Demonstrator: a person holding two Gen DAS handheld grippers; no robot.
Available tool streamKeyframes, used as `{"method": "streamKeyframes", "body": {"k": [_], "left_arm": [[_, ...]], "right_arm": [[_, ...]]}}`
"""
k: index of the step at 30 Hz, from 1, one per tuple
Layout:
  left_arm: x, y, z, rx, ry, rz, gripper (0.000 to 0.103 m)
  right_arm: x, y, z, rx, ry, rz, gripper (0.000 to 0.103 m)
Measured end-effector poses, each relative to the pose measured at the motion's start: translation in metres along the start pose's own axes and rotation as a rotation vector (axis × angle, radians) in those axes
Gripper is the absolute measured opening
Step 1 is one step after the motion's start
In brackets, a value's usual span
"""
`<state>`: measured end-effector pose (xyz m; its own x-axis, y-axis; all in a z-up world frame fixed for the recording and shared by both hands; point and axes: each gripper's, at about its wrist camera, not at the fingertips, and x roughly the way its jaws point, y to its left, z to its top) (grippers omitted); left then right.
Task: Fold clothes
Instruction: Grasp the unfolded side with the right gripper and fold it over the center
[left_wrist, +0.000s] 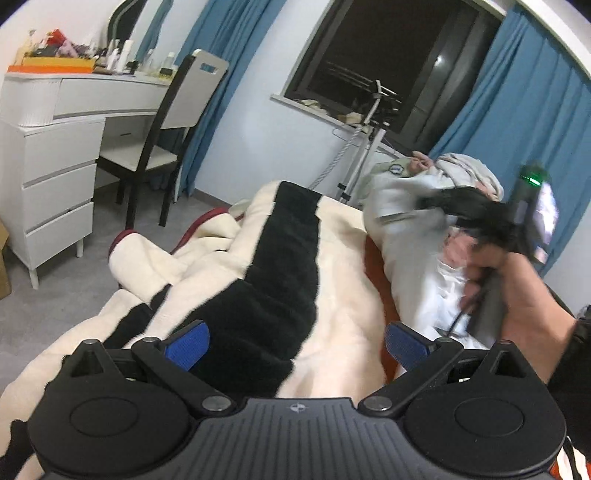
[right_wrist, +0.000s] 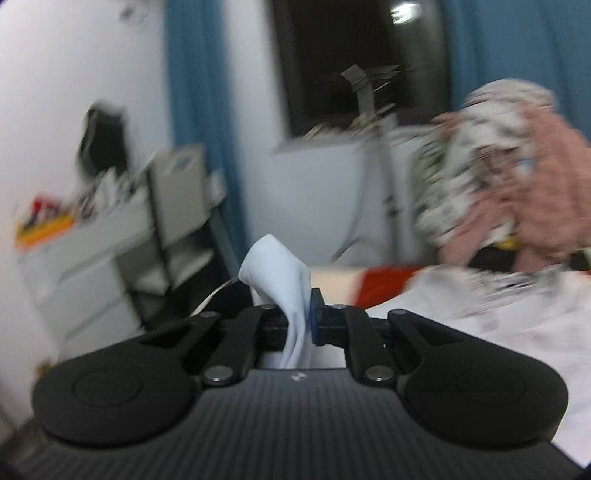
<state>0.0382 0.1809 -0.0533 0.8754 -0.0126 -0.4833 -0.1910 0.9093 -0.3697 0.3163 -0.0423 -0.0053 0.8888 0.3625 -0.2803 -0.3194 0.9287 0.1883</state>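
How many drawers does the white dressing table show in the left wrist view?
3 stacked drawers on the white dressing table, left of the chair: top, middle, bottom. A wide front under the tabletop may be another drawer; I cannot tell.

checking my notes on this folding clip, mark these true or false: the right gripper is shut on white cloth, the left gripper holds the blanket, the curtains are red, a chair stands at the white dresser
1. The right gripper is shut on a fold of white cloth: true.
2. The left gripper holds the blanket: false. Its blue fingers stand wide apart over the cream and black blanket, gripping nothing.
3. The curtains are red: false. They are blue, hanging on both sides of the dark window.
4. A chair stands at the white dresser: true.
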Motion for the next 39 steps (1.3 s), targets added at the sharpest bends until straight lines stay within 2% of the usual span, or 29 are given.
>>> {"method": "streamKeyframes", "body": {"k": [3,5,8,12,13,14,15,16,17,18,22,25,29,34,39], "left_arm": [[-0.003,-0.014,-0.006,0.024,0.008,-0.025,0.103],[-0.001,-0.024,-0.012,0.046,0.015,-0.035,0.103],[0.006,-0.039,-0.023,0.07,0.051,-0.06,0.103],[0.022,-0.055,-0.034,0.112,0.09,-0.081,0.103],[0.025,-0.06,-0.036,0.128,0.089,-0.083,0.103],[0.027,-0.062,-0.038,0.141,0.086,-0.085,0.103],[0.029,-0.065,-0.038,0.154,0.083,-0.089,0.103],[0.031,-0.068,-0.039,0.166,0.08,-0.094,0.103],[0.032,-0.071,-0.04,0.172,0.08,-0.102,0.103],[0.033,-0.074,-0.041,0.175,0.08,-0.108,0.103],[0.035,-0.08,-0.041,0.195,0.084,-0.126,0.103],[0.03,-0.082,-0.042,0.209,0.084,-0.145,0.103],[0.013,-0.087,-0.043,0.225,0.07,-0.151,0.102],[-0.025,-0.099,-0.046,0.29,0.007,-0.165,0.102],[-0.05,-0.111,-0.05,0.303,0.025,-0.202,0.102]], "right_arm": [[-0.024,-0.066,0.0,0.115,-0.062,-0.117,0.009],[-0.029,-0.111,-0.01,0.189,-0.065,-0.194,0.009],[-0.028,-0.167,-0.036,0.271,-0.02,-0.287,0.009],[-0.02,-0.213,-0.073,0.399,0.051,-0.327,0.012],[-0.018,-0.217,-0.077,0.412,0.065,-0.317,0.017],[-0.016,-0.22,-0.081,0.424,0.079,-0.308,0.029],[-0.015,-0.221,-0.081,0.425,0.091,-0.298,0.04],[-0.014,-0.219,-0.082,0.418,0.097,-0.28,0.066],[-0.015,-0.215,-0.08,0.4,0.097,-0.262,0.083],[-0.019,-0.21,-0.077,0.372,0.093,-0.251,0.085],[-0.049,-0.187,-0.062,0.283,0.092,-0.232,0.084],[-0.09,-0.169,-0.05,0.236,0.068,-0.218,0.084],[-0.159,-0.144,-0.041,0.21,0.026,-0.211,0.084],[-0.261,-0.106,-0.042,0.131,-0.017,-0.199,0.084],[-0.356,-0.079,-0.066,0.12,-0.052,-0.184,0.084]]}}
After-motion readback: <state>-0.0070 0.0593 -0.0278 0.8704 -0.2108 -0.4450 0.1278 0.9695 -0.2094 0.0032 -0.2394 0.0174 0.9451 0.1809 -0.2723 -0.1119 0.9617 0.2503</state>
